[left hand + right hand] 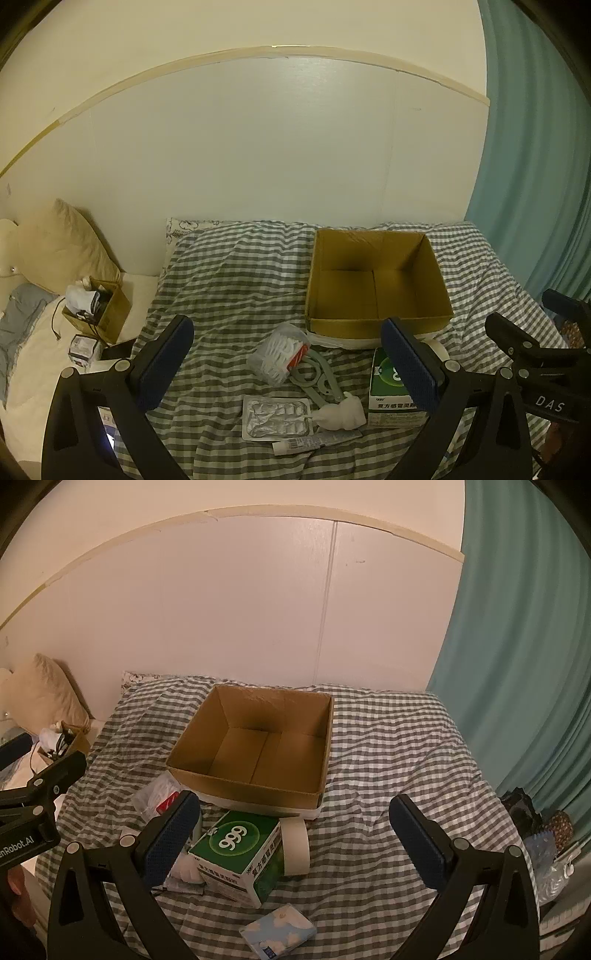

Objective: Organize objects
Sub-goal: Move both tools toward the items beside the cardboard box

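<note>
An empty open cardboard box (376, 284) (255, 746) sits on the checked bedspread. In front of it lie a bag of floss picks (279, 354) (157, 797), a grey-green plastic clip (317, 376), a foil blister pack (277, 417), a white cloth wad (341, 411), a small tube (314, 443), a green-and-white medicine box (393, 391) (240, 853), a tape roll (295, 845) and a blue tissue pack (279, 934). My left gripper (288, 362) is open above the floss picks and clip. My right gripper (295, 834) is open above the medicine box and tape roll.
A small cardboard box of clutter (98, 310) and a small carton (83, 349) sit left on white bedding by a cream pillow (62, 251). A teal curtain (524, 664) hangs on the right, with bags (535, 823) below it. A white wall panel stands behind the bed.
</note>
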